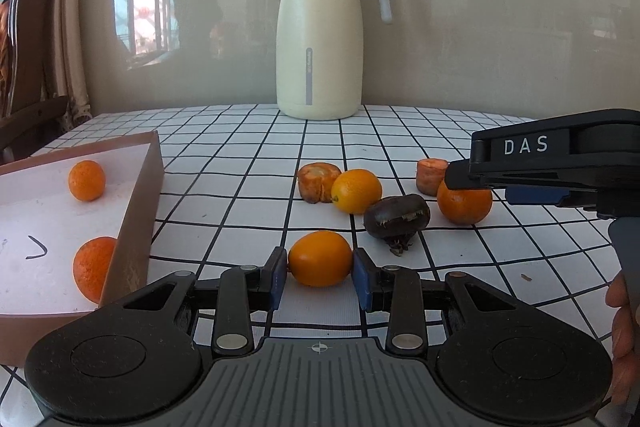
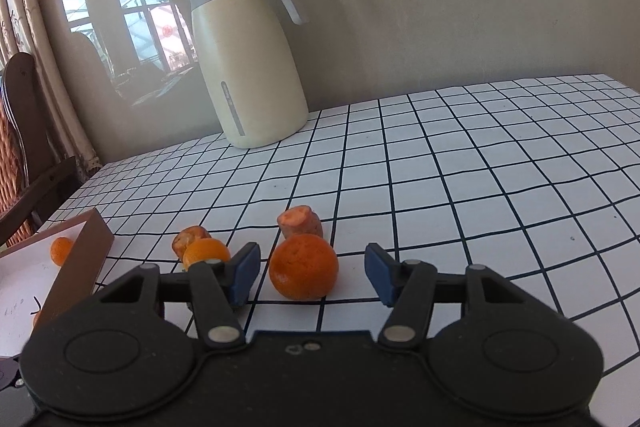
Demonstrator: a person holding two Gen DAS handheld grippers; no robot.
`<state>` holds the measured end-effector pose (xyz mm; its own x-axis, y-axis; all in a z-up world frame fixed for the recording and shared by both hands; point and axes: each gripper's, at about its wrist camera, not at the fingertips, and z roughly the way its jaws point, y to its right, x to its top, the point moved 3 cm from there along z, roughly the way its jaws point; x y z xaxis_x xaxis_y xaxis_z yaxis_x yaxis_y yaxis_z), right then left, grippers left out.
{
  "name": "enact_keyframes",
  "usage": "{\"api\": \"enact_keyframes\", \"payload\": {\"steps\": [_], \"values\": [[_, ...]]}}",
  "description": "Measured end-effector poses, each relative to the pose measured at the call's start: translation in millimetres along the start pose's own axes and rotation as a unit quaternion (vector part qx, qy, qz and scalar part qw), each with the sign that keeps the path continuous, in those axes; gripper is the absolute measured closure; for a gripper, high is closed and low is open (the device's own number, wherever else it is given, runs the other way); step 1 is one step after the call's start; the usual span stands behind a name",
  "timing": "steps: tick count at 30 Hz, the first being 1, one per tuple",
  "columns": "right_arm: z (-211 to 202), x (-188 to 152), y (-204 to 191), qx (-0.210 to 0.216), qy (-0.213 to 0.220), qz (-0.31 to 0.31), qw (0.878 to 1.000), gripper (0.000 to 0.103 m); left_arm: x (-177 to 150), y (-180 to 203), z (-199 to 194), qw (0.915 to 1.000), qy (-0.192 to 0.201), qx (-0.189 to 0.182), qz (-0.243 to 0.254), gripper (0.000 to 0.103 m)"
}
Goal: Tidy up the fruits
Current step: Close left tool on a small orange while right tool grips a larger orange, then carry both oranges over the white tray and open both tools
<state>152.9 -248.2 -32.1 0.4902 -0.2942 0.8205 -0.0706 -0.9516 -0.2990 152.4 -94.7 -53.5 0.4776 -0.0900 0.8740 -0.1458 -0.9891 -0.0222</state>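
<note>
White cloth ruled in a black grid covers the bench (image 1: pixel 248 163), and a tall cream vacuum jug with a grey lid and handle (image 1: pixel 318 39) stands at its far edge against a glossy beige wall. Left of the jug and nearer the camera lies a shallow brown cardboard box with a white floor (image 1: pixel 136 211), already holding two dimpled orange mandarins (image 1: pixel 86 180).

The left tongs (image 1: pixel 320 273) are nearly closed, their blue pads pressed on both ends of a small smooth oval orange kumquat (image 1: pixel 320 258) in front of the jug, just right of the box. It looks light and firm but glossy, so it may squirt out of a hard pinch; a gentle hold across its long axis, as it sits now, suits it.

The right tongs (image 2: pixel 312 273) stand part open around a round pebbly mandarin (image 2: pixel 303 266), right of the jug's line, with clear gaps on both sides, so nothing is gripped. That fruit is probably soft-skinned and slightly yielding, and it will roll; I would close on its widest middle, low toward the cloth.

Between the two lie a second kumquat (image 1: pixel 356 191), two cut orange stubs (image 1: pixel 318 182) and a dark wrinkled fruit with a dried calyx (image 1: pixel 396 215), which looks brittle.
</note>
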Motion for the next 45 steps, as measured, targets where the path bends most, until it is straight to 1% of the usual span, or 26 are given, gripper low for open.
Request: {"api": "enact_keyframes", "payload": {"steps": [7,8,9,11,21,33,40,45], "values": [[12,-2,-2,0.005,-0.014,0.006,1.0,0.062,0,0,0,1.0,0.0,0.001,0.0,0.068],[13,-2,-2,0.004,-0.017,0.005,1.0,0.064,0,0,0,1.0,0.0,0.001,0.0,0.068],[14,-3,-3,0.004,-0.019,0.004,1.0,0.069,0,0,0,1.0,0.0,0.001,0.0,0.068],[14,-4,-4,0.004,-0.02,0.001,1.0,0.07,0,0,0,1.0,0.0,0.001,0.0,0.068],[-2,-11,-8,0.005,-0.01,-0.025,1.0,0.071,0,0,-1,1.0,0.002,-0.002,0.001,0.068],[-38,-26,-12,0.029,-0.011,-0.049,0.998,0.071,-4,2,-15,0.9998,0.005,-0.016,0.014,0.068],[-55,-34,-12,0.03,-0.014,-0.062,0.998,0.071,-2,-5,-33,0.9994,0.019,-0.021,0.019,0.068],[-64,-40,-26,0.043,-0.013,-0.08,0.996,0.071,2,-13,-51,0.9989,0.034,-0.022,0.023,0.068]]}}
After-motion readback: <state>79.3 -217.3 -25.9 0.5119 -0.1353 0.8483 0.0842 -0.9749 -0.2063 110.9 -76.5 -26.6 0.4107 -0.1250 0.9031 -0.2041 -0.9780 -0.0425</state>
